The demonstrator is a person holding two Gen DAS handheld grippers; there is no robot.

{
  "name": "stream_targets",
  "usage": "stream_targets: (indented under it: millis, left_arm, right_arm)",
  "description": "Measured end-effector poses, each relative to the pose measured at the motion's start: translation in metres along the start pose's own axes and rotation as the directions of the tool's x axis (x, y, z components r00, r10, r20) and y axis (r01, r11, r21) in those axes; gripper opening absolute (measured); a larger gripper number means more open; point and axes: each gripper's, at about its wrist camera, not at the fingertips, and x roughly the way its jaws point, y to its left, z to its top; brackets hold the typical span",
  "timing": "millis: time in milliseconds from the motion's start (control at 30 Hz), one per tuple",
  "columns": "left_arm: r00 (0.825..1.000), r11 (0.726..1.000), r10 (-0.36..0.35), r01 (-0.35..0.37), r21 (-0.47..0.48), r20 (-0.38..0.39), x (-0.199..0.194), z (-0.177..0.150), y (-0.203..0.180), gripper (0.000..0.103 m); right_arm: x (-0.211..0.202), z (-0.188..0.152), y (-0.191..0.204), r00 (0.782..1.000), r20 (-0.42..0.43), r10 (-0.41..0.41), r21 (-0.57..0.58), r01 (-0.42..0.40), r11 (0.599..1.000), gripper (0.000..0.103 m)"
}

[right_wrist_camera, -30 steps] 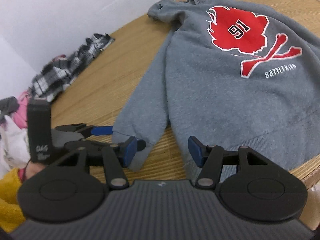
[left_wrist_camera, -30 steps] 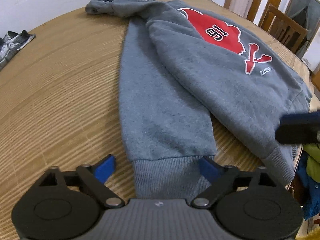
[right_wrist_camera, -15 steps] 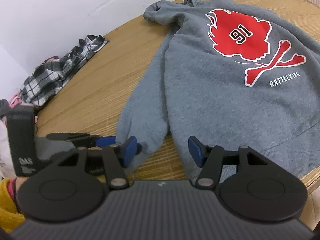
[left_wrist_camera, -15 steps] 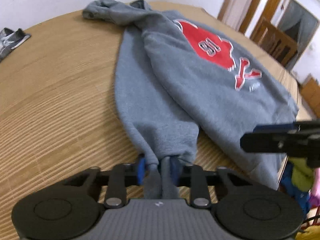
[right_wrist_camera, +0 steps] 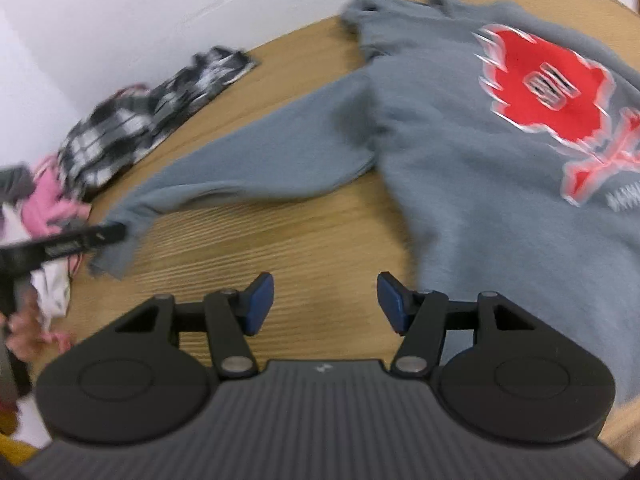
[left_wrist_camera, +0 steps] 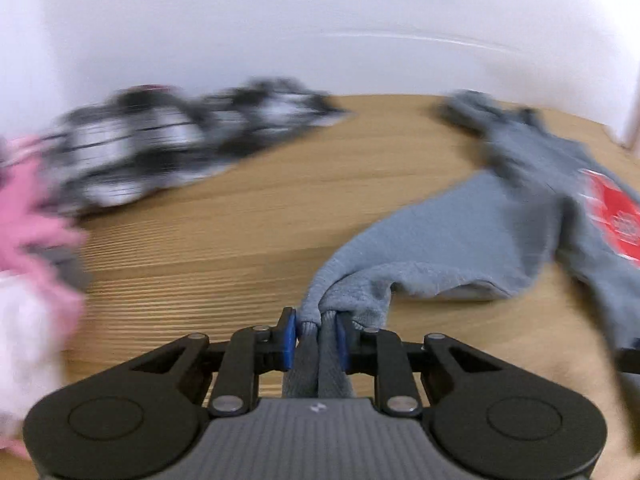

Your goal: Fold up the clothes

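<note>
Left tongs [left_wrist_camera: 316, 338] are clamped tight on the ribbed cuff [left_wrist_camera: 320, 356] of the grey sweatshirt [right_wrist_camera: 500, 208]. A sec ago they stood wide open w/ the cuff lying flat between the blue pads; they've just been closing, and now the cuff is bunched between the pads, fabric pinched into folds.

The sleeve [right_wrist_camera: 260, 160] has changed a lot. Before, it lay tucked along the sweatshirt's body, cuff near the hem. Now it's pulled out sideways, away from the body, stretched across the worktop [right_wrist_camera: 280, 248] toward the left tongs, partly lifted off the wood near the cuff. Seen from the right side, the left tongs [right_wrist_camera: 116, 232] sit at the far left w/ the cuff hanging off them.

Right tongs [right_wrist_camera: 325, 304] are about halfway open, nothing between the pads, same gap as before. They hover over bare wood just left of the sweatshirt's lower edge; earlier the sleeve and cuff lay right ahead of them, now that spot is bare.

Sweatshirt body lies flat on the worktop ahead and to the right of the right tongs, red print [right_wrist_camera: 548, 84] facing up, blurred.

Ahead-left of the left tongs: a black-and-white checked garment [left_wrist_camera: 180, 148], which was only a sliver at the edge of its view before. Pink cloth [left_wrist_camera: 28, 208] at its far left. Both pics are motion-blurred.
</note>
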Motion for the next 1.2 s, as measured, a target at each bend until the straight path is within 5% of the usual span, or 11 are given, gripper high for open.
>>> stream_targets:
  millis: [200,300,467,700,767,833,933,1000,1067,1200]
  left_arm:
    - [0.993,0.991,0.114,-0.115,-0.066,-0.025,0.017,0.003,0.061,0.023]
    - [0.996,0.995,0.068,-0.071,-0.064,-0.055,0.027,0.003,0.056,0.028]
    - [0.998,0.999,-0.051,0.051,0.007,-0.029,0.023,0.000,0.020,0.042]
    - [0.989,0.972,-0.146,0.147,0.182,-0.022,0.045,0.003,-0.051,0.046]
    - [0.995,0.973,-0.098,0.098,0.207,-0.011,0.059,0.004,-0.061,0.047]
    - [0.999,0.976,-0.029,0.036,0.215,-0.037,0.081,0.009,-0.065,0.047]
    - [0.994,0.975,0.069,-0.050,0.217,-0.084,0.108,0.014,-0.062,0.044]
    - [0.992,0.977,0.100,-0.083,0.196,-0.080,0.112,0.017,-0.053,0.041]
    - [0.980,0.973,0.173,-0.156,0.168,-0.095,0.119,0.020,-0.032,0.044]
    - [0.970,0.982,0.188,-0.182,0.048,-0.154,0.128,0.028,0.012,0.052]
  right_arm:
    - [0.018,-0.003,0.037,0.997,-0.057,0.059,-0.116,-0.065,0.991,0.059]
    - [0.012,-0.008,0.037,0.997,-0.061,0.043,-0.144,-0.051,0.988,0.059]
    - [-0.019,-0.019,0.002,0.988,-0.015,-0.153,-0.148,0.149,0.978,0.059]
    - [-0.023,-0.054,-0.018,0.913,-0.054,-0.405,-0.325,0.367,0.872,0.059]
    - [-0.009,-0.060,-0.021,0.887,-0.086,-0.454,-0.337,0.403,0.851,0.059]
    - [-0.010,-0.059,-0.030,0.899,-0.083,-0.430,-0.262,0.397,0.880,0.061]
    - [-0.011,-0.050,-0.040,0.891,-0.100,-0.443,-0.220,0.414,0.883,0.034]
    - [-0.017,-0.042,-0.049,0.921,-0.149,-0.360,-0.118,0.345,0.931,0.014]
    - [-0.018,-0.042,-0.049,0.957,-0.233,-0.174,-0.010,0.177,0.984,0.003]
    - [0.008,-0.068,-0.007,0.923,-0.376,0.086,-0.025,-0.103,0.994,0.003]
